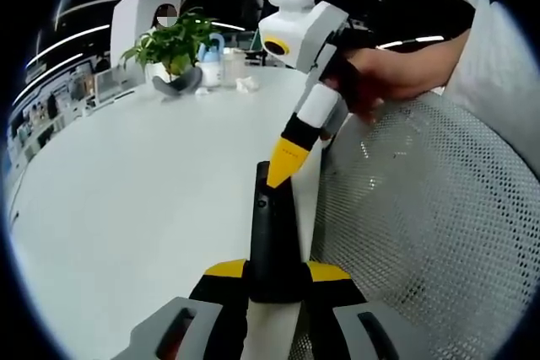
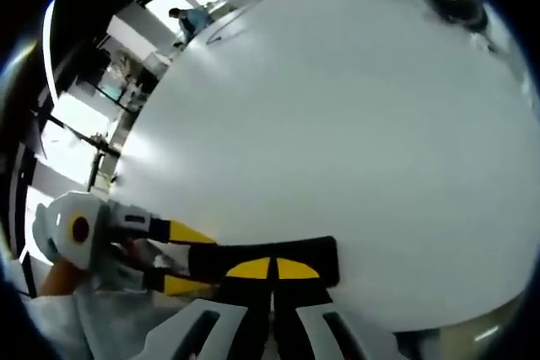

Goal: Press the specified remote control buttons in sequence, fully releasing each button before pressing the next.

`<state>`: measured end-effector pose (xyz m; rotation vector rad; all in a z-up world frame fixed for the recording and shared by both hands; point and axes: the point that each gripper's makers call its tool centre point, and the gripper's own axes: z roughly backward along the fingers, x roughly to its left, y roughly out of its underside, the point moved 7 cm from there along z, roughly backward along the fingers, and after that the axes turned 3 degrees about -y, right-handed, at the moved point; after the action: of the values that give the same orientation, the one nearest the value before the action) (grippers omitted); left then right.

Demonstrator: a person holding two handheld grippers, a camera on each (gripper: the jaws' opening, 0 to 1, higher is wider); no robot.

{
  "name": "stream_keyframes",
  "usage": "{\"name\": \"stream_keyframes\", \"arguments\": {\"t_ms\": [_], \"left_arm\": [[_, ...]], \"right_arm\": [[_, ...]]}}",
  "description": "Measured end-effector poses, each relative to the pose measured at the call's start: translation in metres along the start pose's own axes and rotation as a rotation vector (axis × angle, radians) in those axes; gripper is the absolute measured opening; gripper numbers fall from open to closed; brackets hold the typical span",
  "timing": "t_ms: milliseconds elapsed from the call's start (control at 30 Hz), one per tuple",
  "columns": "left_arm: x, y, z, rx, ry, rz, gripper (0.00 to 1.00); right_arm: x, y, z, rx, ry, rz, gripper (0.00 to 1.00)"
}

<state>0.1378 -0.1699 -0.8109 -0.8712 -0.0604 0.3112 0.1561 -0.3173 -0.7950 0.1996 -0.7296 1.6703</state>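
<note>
White round table (image 1: 126,200) takes up most of both views, office space dim behind it with ceiling light strips. At the far edge in the left gripper view you have a potted plant (image 1: 173,44), a small blue-and-white bottle (image 1: 213,61) just beside it, and a crumpled tissue (image 1: 247,84) near that. A white mesh chair back (image 1: 422,233) sits at the right of that view, against the table edge.

Your left gripper (image 1: 274,280) is clamped on the black remote control (image 1: 272,233): yellow-tipped jaws pinch its near end, and the remote sticks out forward over the table, by the table edge next to the chair. In the right gripper view the same remote (image 2: 266,260) lies crosswise right above that gripper's jaws, with the left gripper (image 2: 181,259) holding it from the left side.

Your right gripper (image 1: 283,166) comes in from the upper right of the left gripper view, held by your hand (image 1: 380,73), jaws pressed together to one yellow point. That point is at the remote's far end, touching or just above it; you can't tell if a button is pushed down. In its own view the right gripper (image 2: 272,271) shows closed jaws meeting at the remote's surface.
</note>
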Motion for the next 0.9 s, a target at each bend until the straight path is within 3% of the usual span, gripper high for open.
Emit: {"name": "stream_keyframes", "arguments": {"t_ms": [367,733,900], "left_arm": [[-0.001,0.0,0.0,0.005,-0.004,-0.012,0.25],[-0.005,-0.005,-0.006,0.027,-0.004,-0.061,0.25],[-0.006,-0.007,-0.009,0.023,0.001,-0.064,0.25]], "right_arm": [[-0.002,-0.001,0.002,0.004,-0.024,-0.061,0.0],[0.006,-0.005,0.003,-0.027,-0.08,-0.052,0.0],[0.008,-0.003,-0.001,-0.002,-0.093,-0.044,0.0]]}}
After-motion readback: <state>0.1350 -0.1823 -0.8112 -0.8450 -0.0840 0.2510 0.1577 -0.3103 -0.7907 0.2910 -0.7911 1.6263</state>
